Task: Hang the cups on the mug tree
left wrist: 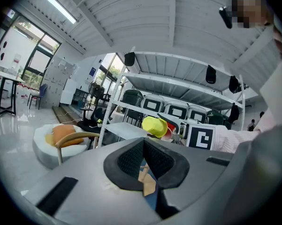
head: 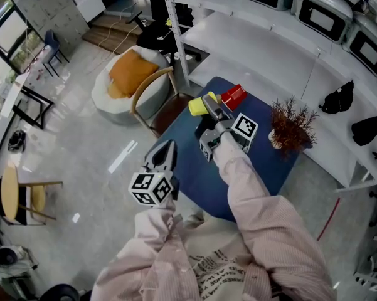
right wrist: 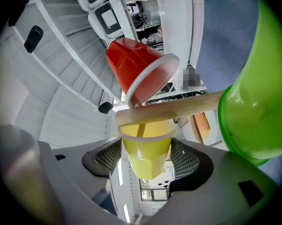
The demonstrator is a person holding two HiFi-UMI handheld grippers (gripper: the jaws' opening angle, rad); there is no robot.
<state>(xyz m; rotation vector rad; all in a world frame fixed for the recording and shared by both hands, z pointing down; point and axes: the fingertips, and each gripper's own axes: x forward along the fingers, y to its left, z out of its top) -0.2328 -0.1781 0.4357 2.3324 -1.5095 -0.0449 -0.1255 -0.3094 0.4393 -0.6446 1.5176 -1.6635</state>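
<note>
In the right gripper view a yellow cup [right wrist: 145, 149] sits between my right gripper's [right wrist: 146, 158] pads, which press on it near the rim. Its mouth faces the wooden trunk of the mug tree [right wrist: 178, 108], and a thin peg reaches into it. A red cup [right wrist: 136, 71] hangs on a peg above, and a green cup [right wrist: 253, 111] is at the right. The head view shows the right gripper [head: 210, 108] over the blue table [head: 263, 162] with the yellow cup [head: 198, 106] and the red cup [head: 233, 96] beside it. My left gripper [head: 166, 146] hangs shut and empty off the table's left edge.
A pot of dried red-brown twigs [head: 292, 127] stands on the table's right side. A wooden-backed chair [head: 152, 89] and a white seat with an orange cushion [head: 128, 74] stand on the floor at the left. White shelving [head: 270, 49] runs behind the table.
</note>
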